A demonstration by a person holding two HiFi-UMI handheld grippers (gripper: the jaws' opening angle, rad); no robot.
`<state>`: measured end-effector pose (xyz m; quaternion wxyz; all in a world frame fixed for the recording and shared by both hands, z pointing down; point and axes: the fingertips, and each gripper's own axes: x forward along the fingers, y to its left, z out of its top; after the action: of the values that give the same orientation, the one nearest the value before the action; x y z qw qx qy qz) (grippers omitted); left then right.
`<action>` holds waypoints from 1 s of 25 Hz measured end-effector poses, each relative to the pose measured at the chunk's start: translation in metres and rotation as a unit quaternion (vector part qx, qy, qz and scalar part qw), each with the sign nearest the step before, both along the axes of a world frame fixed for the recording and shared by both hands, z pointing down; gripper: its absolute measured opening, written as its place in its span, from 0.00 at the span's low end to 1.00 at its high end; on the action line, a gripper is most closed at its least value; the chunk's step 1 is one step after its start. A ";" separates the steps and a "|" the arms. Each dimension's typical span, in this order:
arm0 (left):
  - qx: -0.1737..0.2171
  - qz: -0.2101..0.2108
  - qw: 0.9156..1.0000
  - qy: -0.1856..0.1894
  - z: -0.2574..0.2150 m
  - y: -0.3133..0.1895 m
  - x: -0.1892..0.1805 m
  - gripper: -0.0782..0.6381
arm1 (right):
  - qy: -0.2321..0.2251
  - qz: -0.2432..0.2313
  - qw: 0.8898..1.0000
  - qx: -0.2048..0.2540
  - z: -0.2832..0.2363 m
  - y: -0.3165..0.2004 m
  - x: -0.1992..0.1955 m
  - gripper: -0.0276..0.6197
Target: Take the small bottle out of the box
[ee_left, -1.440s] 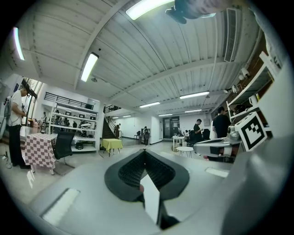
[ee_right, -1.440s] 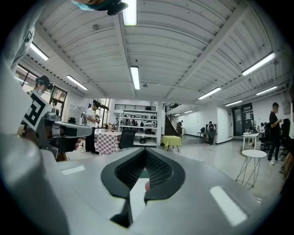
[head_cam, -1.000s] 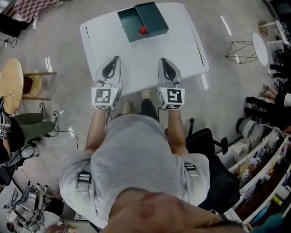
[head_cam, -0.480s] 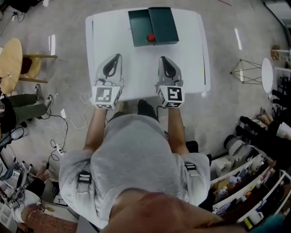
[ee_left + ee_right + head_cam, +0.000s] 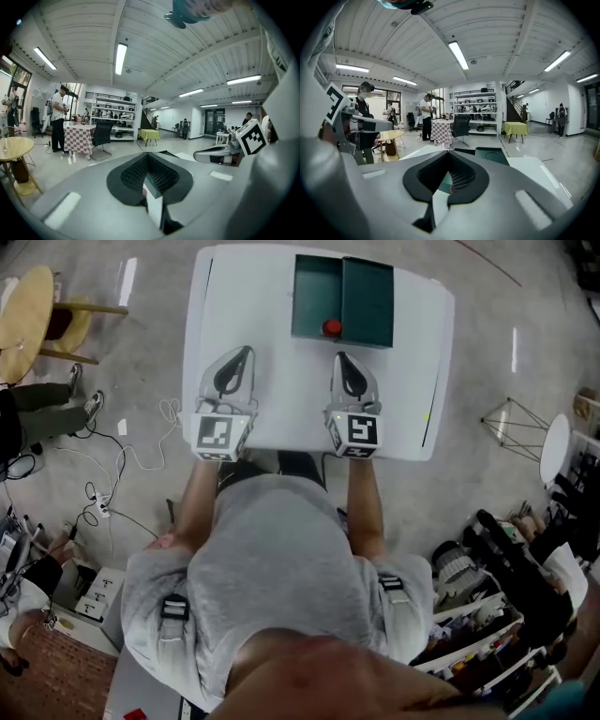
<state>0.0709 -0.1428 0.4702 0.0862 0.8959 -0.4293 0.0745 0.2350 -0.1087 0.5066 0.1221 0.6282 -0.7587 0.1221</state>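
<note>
A dark green box [image 5: 364,298] stands open at the far side of the white table [image 5: 253,306]. Inside it, against its near wall, is a small bottle with a red cap [image 5: 331,328]. My left gripper [image 5: 246,351] and right gripper [image 5: 339,356] hover side by side over the table's near half, both shut and empty. The right gripper's tip is just short of the box, in line with the bottle; the left one is to the left of the box. In the right gripper view the box [image 5: 487,154] lies beyond the shut right gripper [image 5: 449,152].
A round wooden table [image 5: 23,320] and a chair stand at the left, with cables [image 5: 122,465] on the floor. A wire-frame stand [image 5: 511,423] and cluttered shelves [image 5: 487,615] are at the right. People stand by a checked table [image 5: 440,131] in the distance.
The head view has swung, so table and box now sit further right and lower in the picture. The box has come nearer to both gripper tips. Both grippers stayed shut.
</note>
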 end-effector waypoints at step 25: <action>-0.053 -0.067 0.996 -0.036 0.056 -0.034 0.002 0.13 | 0.017 -0.047 0.994 -0.102 0.097 -0.074 0.025 0.30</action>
<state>0.0732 -0.1763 0.5258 0.1229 0.8558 -0.4869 0.1238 0.2604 -0.1828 0.6041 0.2039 0.5781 -0.7687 0.1825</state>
